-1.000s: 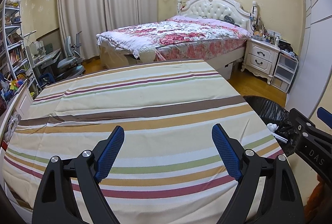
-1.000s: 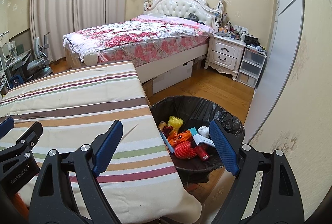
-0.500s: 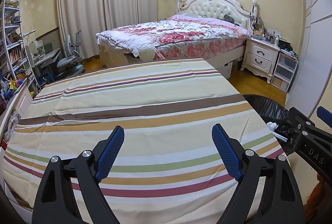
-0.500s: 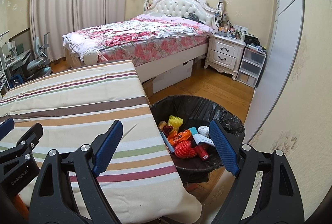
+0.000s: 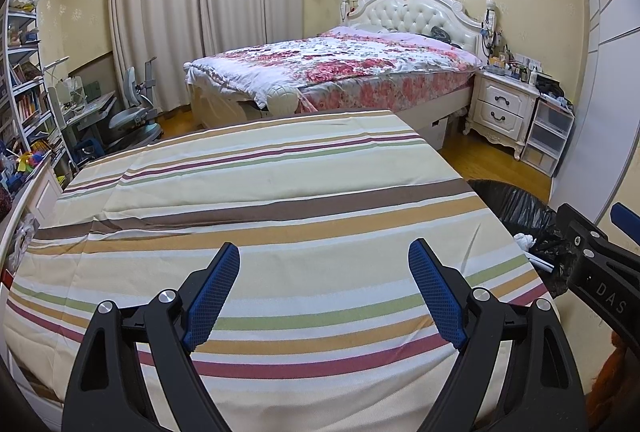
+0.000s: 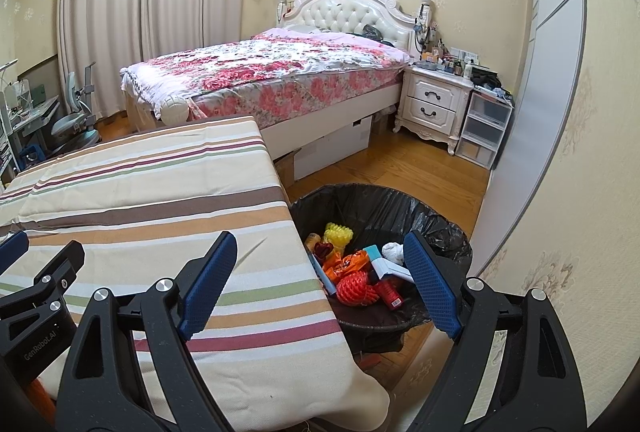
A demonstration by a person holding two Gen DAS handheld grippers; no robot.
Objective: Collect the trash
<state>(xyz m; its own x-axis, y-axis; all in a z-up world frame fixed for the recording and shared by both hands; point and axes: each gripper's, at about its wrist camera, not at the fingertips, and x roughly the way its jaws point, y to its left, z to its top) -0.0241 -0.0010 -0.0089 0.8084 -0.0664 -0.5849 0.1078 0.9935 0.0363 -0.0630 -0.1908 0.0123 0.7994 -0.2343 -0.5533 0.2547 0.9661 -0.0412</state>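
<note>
A bin lined with a black bag (image 6: pixel 404 207) stands on the floor at the table's right edge. It holds several pieces of trash, among them an orange wrapper (image 6: pixel 345 264), a yellow item (image 6: pixel 338 232) and a white wad (image 6: pixel 393 252). My right gripper (image 6: pixel 320 256) is open and empty, over the table corner and the bin. My left gripper (image 5: pixel 324 266) is open and empty above the striped tablecloth (image 5: pixel 256 191). The bin's rim also shows in the left wrist view (image 5: pixel 516 199). No trash shows on the cloth.
A bed with a floral cover (image 5: pixel 340 67) stands beyond the table. A white nightstand (image 6: pixel 434 103) and plastic drawers (image 6: pixel 486 129) line the right wall. A desk and chair (image 5: pixel 132 115) and bookshelves (image 5: pixel 24 91) are at the left.
</note>
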